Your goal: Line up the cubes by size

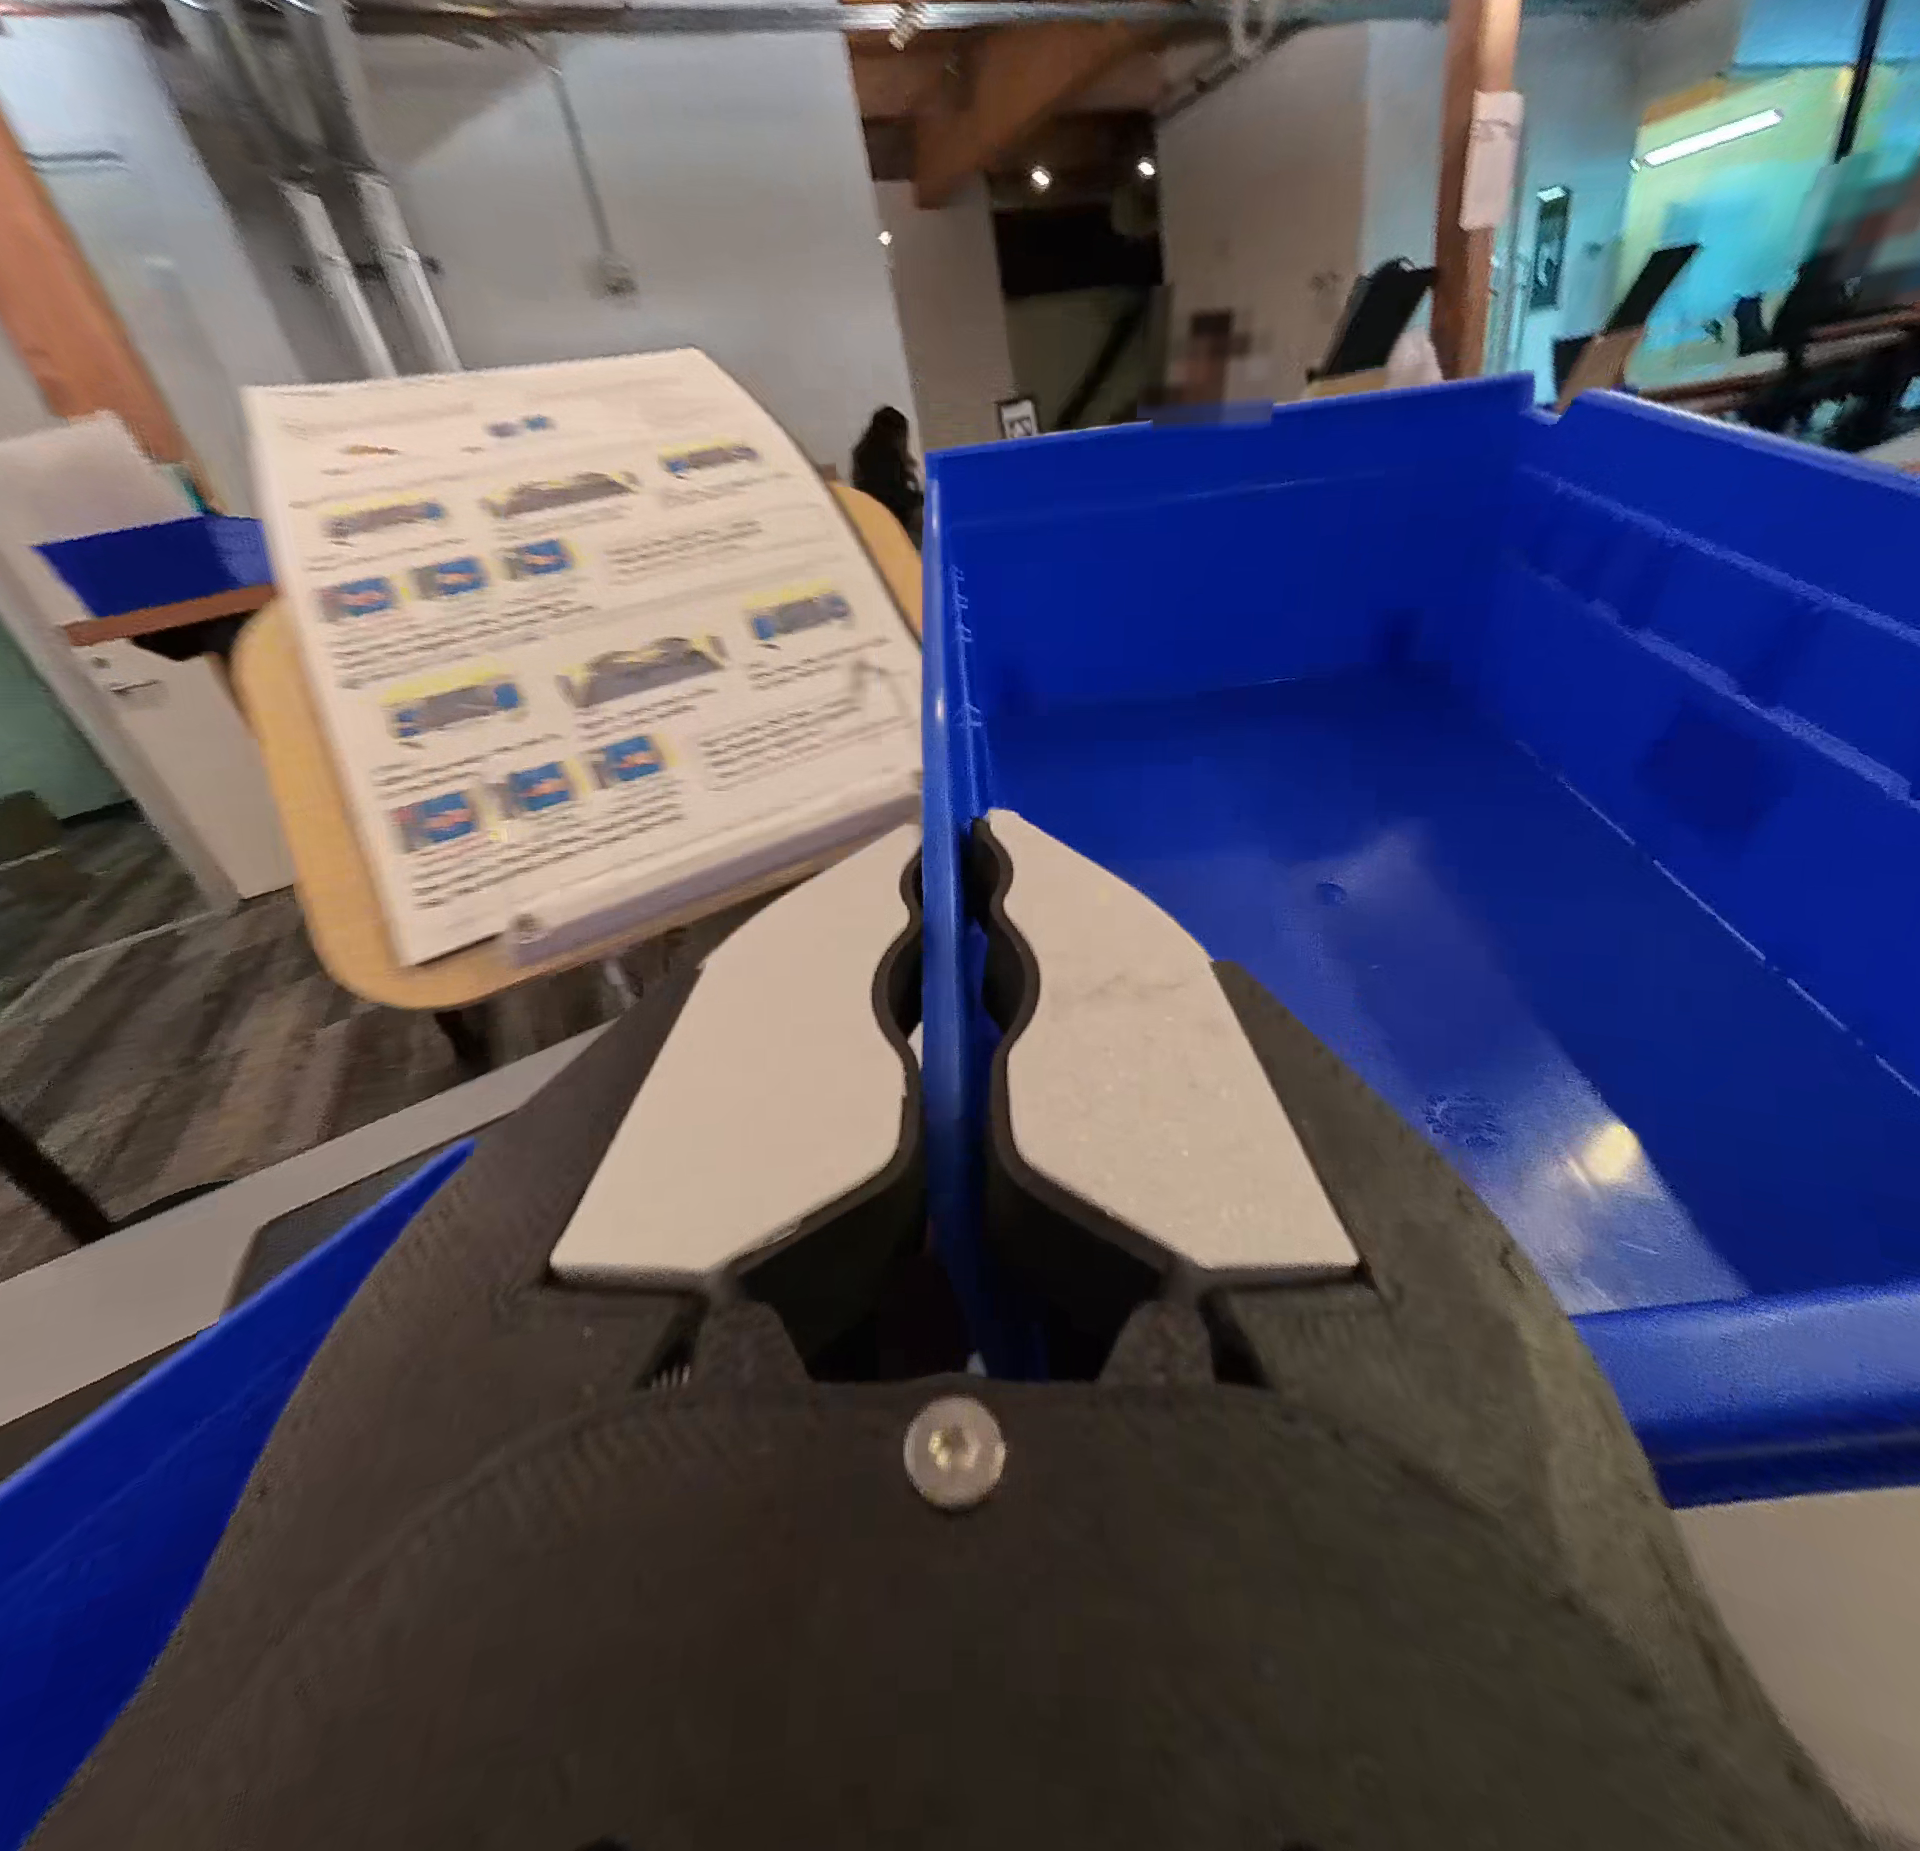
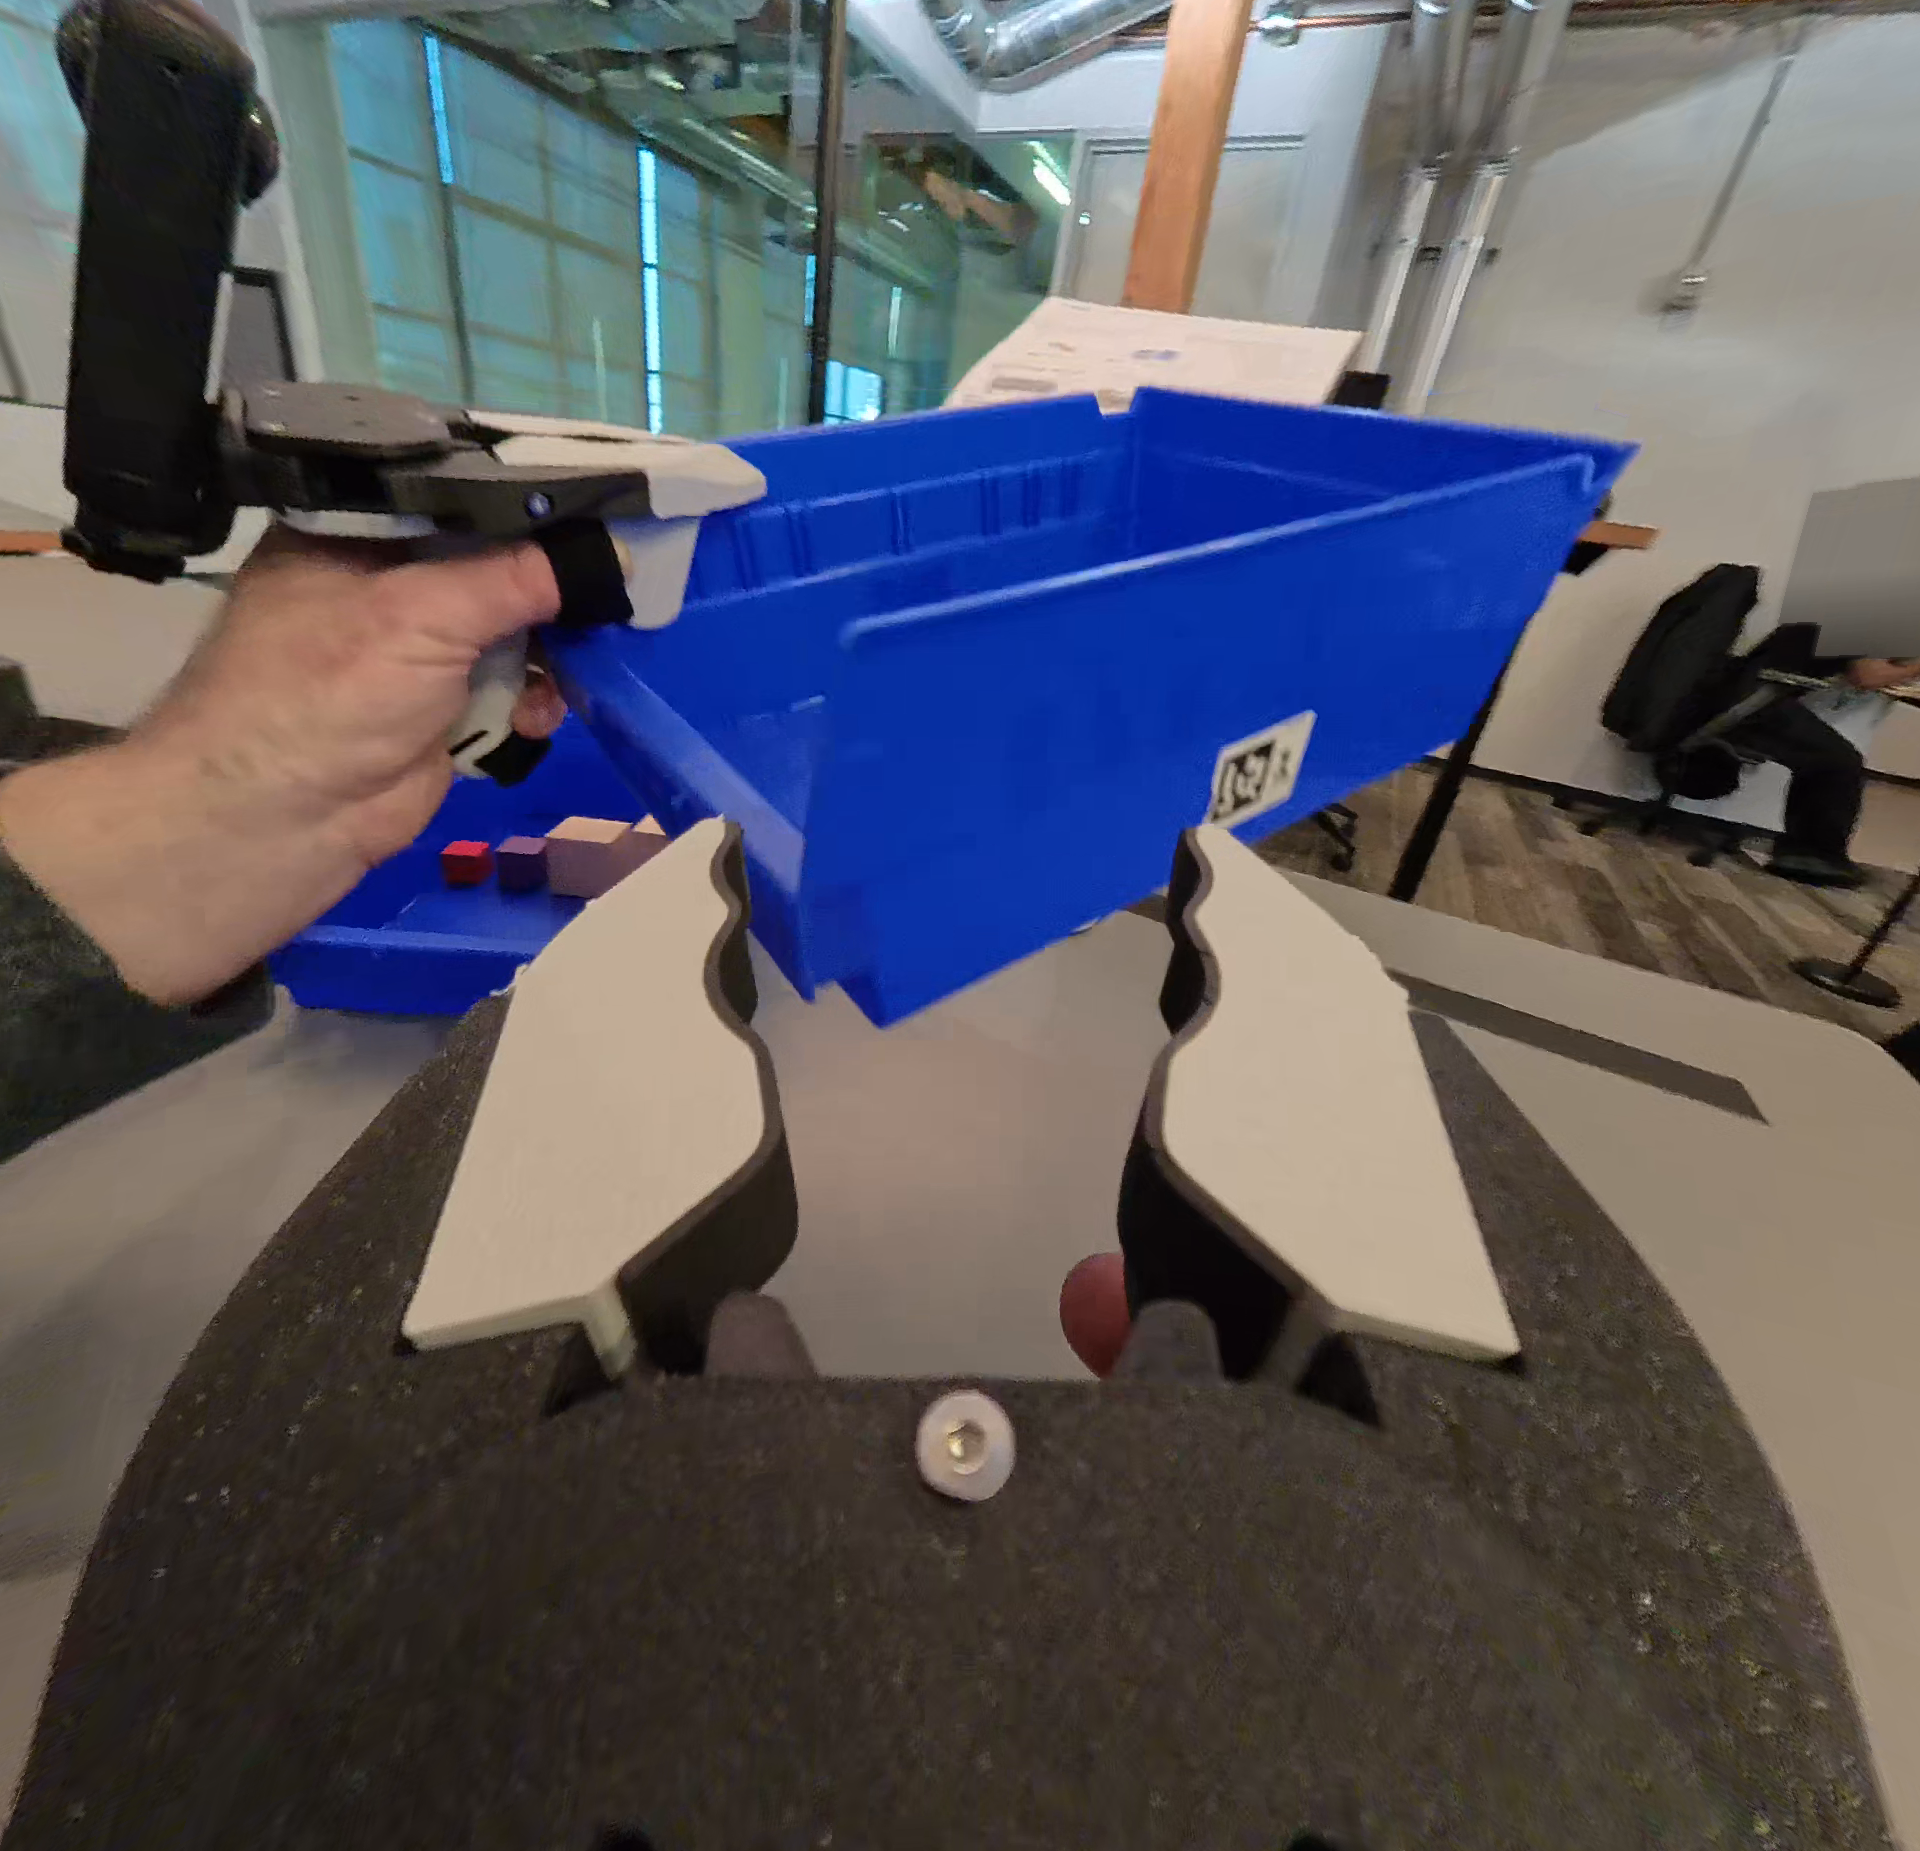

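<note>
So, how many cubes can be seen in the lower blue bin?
3 sure: a red cube, a purple cube and a larger pale cube, side by side in a row. A fourth may be hidden behind the gripper finger.

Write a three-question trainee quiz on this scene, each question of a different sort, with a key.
1. True or false: the right gripper holds a cube.
2. What does the left gripper clamp? A) paper B) wall of the lifted blue bin C) cube
3. Fill in: the red cube sits beside a ____ cube in the lower blue tray.

Key: 1 false, its jaws are open; 2 B; 3 purple.
</note>
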`<state>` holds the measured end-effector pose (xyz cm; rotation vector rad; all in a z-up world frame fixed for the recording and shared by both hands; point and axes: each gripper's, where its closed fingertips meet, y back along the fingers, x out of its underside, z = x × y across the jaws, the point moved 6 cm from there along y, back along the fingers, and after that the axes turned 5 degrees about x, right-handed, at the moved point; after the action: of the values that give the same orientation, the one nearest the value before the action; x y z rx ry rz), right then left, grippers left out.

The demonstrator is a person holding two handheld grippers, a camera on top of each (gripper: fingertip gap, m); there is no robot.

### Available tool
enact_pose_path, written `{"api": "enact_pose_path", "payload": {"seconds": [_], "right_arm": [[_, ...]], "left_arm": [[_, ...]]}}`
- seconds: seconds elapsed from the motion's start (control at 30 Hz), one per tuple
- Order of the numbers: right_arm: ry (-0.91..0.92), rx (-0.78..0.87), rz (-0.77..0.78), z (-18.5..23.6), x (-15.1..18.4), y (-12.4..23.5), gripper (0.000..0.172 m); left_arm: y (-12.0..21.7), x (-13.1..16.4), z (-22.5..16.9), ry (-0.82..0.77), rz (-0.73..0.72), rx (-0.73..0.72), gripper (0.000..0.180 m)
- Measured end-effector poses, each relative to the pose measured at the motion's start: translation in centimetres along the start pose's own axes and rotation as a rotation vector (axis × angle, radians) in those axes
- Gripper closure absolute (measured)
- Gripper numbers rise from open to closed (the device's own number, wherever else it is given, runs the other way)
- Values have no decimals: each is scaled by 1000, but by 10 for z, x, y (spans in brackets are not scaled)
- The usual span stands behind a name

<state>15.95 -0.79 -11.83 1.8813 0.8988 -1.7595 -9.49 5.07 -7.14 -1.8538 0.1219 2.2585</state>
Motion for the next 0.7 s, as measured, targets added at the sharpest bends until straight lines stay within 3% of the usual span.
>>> {"api": "enact_pose_path", "payload": {"seconds": [0.2, 0.33, 0.47, 0.7], "right_arm": [[-9, 135, 136, -29, 30, 17, 96], [-54, 200, 223, -48, 54, 20, 108], [-111, 251, 270, -69, 74, 22, 125], [-120, 269, 370, -92, 100, 17, 130]], "left_arm": [[-46, 27, -65, 17, 72, 113, 176], [-65, 46, -92, 36, 108, 161, 176], [-76, 62, -106, 43, 137, 169, 177], [-91, 92, -121, 87, 198, 192, 173]]}}
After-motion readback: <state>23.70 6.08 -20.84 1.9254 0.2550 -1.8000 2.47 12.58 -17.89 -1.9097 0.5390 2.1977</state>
